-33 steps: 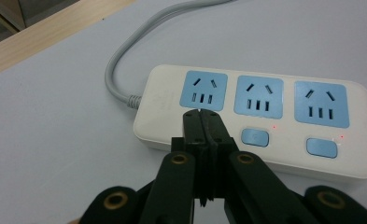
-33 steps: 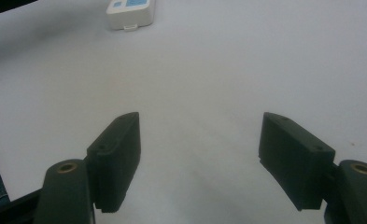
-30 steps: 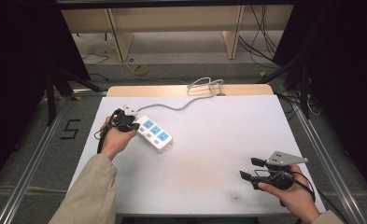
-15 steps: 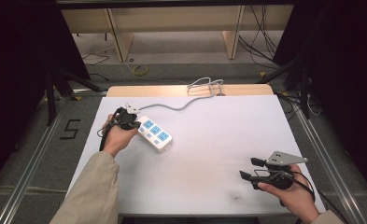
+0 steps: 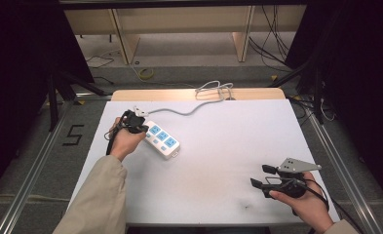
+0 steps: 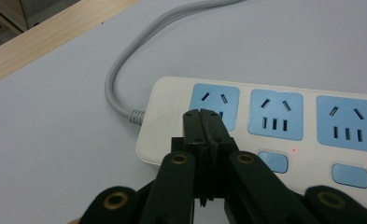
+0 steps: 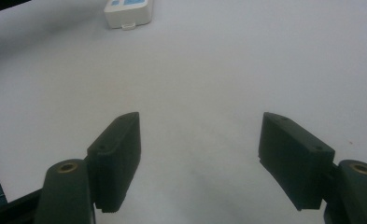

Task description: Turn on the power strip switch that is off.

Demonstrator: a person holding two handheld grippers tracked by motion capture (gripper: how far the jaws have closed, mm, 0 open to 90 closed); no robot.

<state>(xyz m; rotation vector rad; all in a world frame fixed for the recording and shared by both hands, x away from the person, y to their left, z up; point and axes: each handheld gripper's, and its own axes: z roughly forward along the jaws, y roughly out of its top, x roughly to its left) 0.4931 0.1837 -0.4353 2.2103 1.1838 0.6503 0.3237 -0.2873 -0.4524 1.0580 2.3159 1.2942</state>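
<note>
A white power strip (image 5: 162, 140) with blue sockets lies on the white table, left of centre. Its grey cord (image 5: 189, 110) runs to the far edge. My left gripper (image 5: 141, 126) is at the strip's cord end, jaws pressed together with nothing between them. In the left gripper view the shut tips (image 6: 204, 122) hover over the first socket of the strip (image 6: 274, 119), beside the cord (image 6: 120, 79). My right gripper (image 5: 261, 176) rests near the front right of the table, open and empty. In the right gripper view its jaws (image 7: 200, 154) stand wide apart above bare table, and the strip's end (image 7: 127, 11) is far ahead.
A wooden strip (image 5: 179, 94) borders the table's far edge, where the cord is coiled (image 5: 216, 89). Beyond it are wooden shelf legs and cables on the floor. A "5" mark (image 5: 73, 135) sits on the floor at left. Metal rails run along both table sides.
</note>
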